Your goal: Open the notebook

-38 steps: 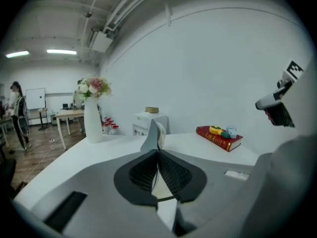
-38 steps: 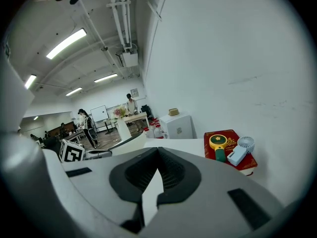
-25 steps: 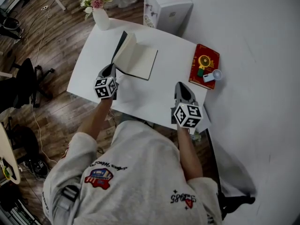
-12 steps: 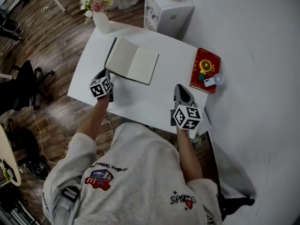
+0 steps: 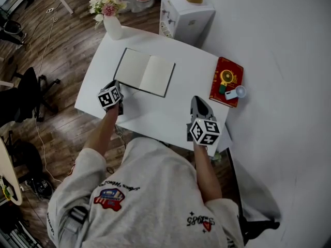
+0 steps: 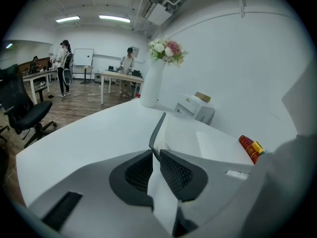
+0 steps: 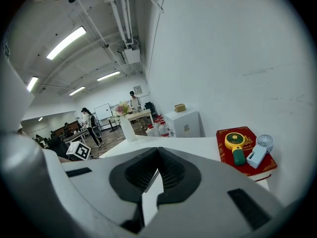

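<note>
Found the notebook [image 5: 145,74] lying open, pages up, on the far-left part of the table [image 5: 155,115], with its far-left corner just short of the vase [image 5: 111,25] at the table's far-left corner. Noted both pages looking flat from the head view, though from the left gripper view the dark cover edge [image 6: 157,128] seemed to stand slightly off the table.

Saw the left gripper [image 6: 154,151] by the near-left edge, tips just beside the notebook's near-left corner. Read its jaws as a narrow slit and opening, with the cover edge right at the tips, nothing visibly pinched between the pads and table showing through the gap. Could not tell whether the tips touched the cover.

Saw the right gripper [image 7: 158,152] at the near edge toward the right, well apart from the notebook, jaws closed tip to tip on nothing, pointed toward the red book [image 7: 245,150] by the right edge.

Took the step in hand to be the letting-go after the opening, with the task all but finished by the look of the spread pages. Judged the next move to call for a wider gap between the left jaws, then a straight draw back toward the near edge, clear of the cover and without dragging it. Thought a light press on the left side might be needed if the cover failed to settle.
</note>
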Available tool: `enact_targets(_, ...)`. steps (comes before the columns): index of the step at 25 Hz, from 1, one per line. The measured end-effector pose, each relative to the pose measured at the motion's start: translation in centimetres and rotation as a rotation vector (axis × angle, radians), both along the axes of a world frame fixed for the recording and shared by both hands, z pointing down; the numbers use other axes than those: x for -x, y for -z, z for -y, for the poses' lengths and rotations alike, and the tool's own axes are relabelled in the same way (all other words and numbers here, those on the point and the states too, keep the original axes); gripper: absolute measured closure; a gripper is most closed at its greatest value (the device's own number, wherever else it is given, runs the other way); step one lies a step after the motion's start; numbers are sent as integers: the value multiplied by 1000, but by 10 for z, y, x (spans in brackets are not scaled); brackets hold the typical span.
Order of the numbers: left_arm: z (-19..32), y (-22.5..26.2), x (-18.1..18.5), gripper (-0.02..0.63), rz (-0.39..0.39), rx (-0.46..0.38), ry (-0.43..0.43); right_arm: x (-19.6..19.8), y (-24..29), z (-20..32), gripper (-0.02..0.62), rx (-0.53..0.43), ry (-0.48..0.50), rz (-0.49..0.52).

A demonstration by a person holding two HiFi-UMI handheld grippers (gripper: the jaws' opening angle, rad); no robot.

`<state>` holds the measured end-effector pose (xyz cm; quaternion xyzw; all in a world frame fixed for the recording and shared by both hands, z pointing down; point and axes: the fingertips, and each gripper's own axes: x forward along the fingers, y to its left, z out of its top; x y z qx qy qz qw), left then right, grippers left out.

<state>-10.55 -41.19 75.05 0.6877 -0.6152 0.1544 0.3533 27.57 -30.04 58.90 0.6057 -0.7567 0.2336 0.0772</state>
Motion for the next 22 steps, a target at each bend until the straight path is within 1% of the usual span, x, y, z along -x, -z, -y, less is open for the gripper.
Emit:
enact_targets(5,-13,-4,7,577,-29,8,30,-1,2,-3,603,-6,2,3)
enact_targets(8,-22,0,5,577,0,-4,9,0,2,-9,603,-8,8,6)
enact_targets(11,-29,11,-3,577,48,-38,-40,2,5,-14,603,-14,19,6)
enact_targets(15,-37,34,-19,586,100,-103,-125,7,10,-20,603,-29,44,4)
enact_targets(17,-42,46,-30,600,115,-124,-170,9,12,-23,603,-39,58,1)
enact_targets(22,-56,77,-57,601,117,-193,-259,16,20,-31,604,-65,96,-10)
